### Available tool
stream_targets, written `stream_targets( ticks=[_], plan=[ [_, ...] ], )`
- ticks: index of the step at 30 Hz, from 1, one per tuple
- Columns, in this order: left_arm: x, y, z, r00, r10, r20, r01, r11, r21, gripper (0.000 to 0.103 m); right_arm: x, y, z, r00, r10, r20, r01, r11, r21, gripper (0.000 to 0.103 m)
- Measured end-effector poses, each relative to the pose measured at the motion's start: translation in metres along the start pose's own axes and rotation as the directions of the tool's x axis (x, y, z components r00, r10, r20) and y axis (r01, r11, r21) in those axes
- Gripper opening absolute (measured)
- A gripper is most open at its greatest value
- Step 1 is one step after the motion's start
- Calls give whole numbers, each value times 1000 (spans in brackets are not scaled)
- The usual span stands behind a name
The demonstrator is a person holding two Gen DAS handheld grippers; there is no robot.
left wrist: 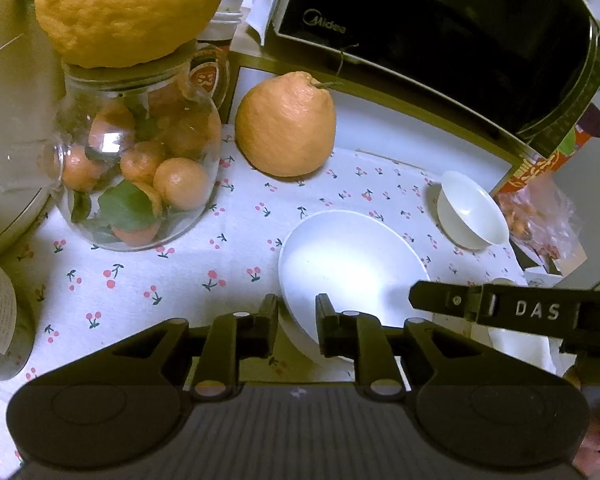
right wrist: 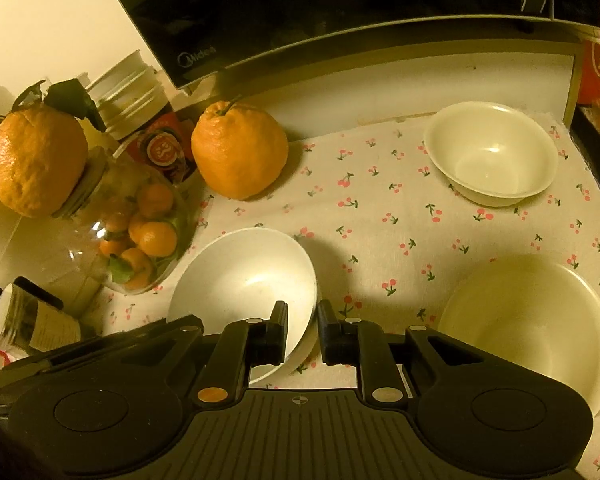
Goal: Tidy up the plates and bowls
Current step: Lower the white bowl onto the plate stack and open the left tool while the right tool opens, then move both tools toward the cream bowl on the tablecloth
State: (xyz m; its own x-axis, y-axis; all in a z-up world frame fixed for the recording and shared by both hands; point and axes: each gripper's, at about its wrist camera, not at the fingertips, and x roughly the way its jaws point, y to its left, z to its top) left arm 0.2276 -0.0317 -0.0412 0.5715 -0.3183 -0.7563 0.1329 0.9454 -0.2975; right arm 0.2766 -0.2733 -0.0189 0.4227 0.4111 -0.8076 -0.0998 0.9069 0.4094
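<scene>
The left tongs (left wrist: 298, 328) straddle the near-left rim of a shallow white round bowl (left wrist: 350, 264) that sits on the cherry-print cloth surface (left wrist: 140, 280). One finger is outside the rim and one inside, with a visible gap to the rim on each side, so they are released, not clenched. The right tongs (right wrist: 303, 334) straddle the same white bowl (right wrist: 244, 276) at its near-right rim in the same way (one finger inside, one outside), and they too stand slightly apart without pressing.

Beyond the right tongs and to their right, well apart, stands a small deep white bowl (right wrist: 490, 152). Just to their right lies a large cream-white bowl (right wrist: 528, 320), close to the finger base. Ahead of the left tongs, past the held-over bowl, rests a large wrinkled orange citrus fruit (left wrist: 286, 124). To their left front stands a clear glass jar of small oranges and leaves (left wrist: 136, 164), with another big citrus fruit (left wrist: 128, 8) resting on its lid. A black microwave oven (left wrist: 440, 28) sits on a raised shelf farthest ahead.
</scene>
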Motion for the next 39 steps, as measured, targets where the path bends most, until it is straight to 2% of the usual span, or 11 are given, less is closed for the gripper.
stream_targets(
  ticks=[4, 6, 8, 13, 15, 20, 24, 34, 39],
  plan=[
    [-5, -2, 1, 1000, -1, 6, 1, 1000, 2, 28, -9, -2, 3, 1000, 26, 10, -27, 1000, 4, 35],
    [-9, -3, 3, 1000, -3, 14, 3, 1000, -1, 40, -15, -3, 5, 999, 34, 24, -34, 999, 6, 54],
    [-13, -4, 4, 1000, -10, 23, 10, 1000, 3, 48, -23, -6, 6, 998, 40, 40, -40, 999, 4, 63],
    [-20, -12, 6, 999, -20, 34, 20, 1000, 21, 68, -41, -14, 10, 997, 38, 74, -37, 999, -3, 76],
    [-22, -17, 6, 999, -32, 39, 31, 999, 22, 75, -47, -19, 11, 996, 32, 88, -32, 999, -2, 84],
    [-27, -36, 6, 997, -68, 39, 66, 997, 44, 86, -62, -38, 12, 994, 12, 109, -15, 1000, 25, 91],
    [-26, -55, 3, 994, -98, 37, 95, 993, 75, 91, -71, -56, 10, 993, -21, 115, 16, 999, 45, 92],
    [-6, -99, -14, 989, -146, -14, 146, 975, 166, 93, -87, -106, 3, 989, -94, 110, 78, 987, 138, 92],
    [4, -111, -21, 986, -162, -44, 168, 967, 191, 89, -86, -126, -3, 990, -119, 79, 104, 979, 173, 92]
  ],
)
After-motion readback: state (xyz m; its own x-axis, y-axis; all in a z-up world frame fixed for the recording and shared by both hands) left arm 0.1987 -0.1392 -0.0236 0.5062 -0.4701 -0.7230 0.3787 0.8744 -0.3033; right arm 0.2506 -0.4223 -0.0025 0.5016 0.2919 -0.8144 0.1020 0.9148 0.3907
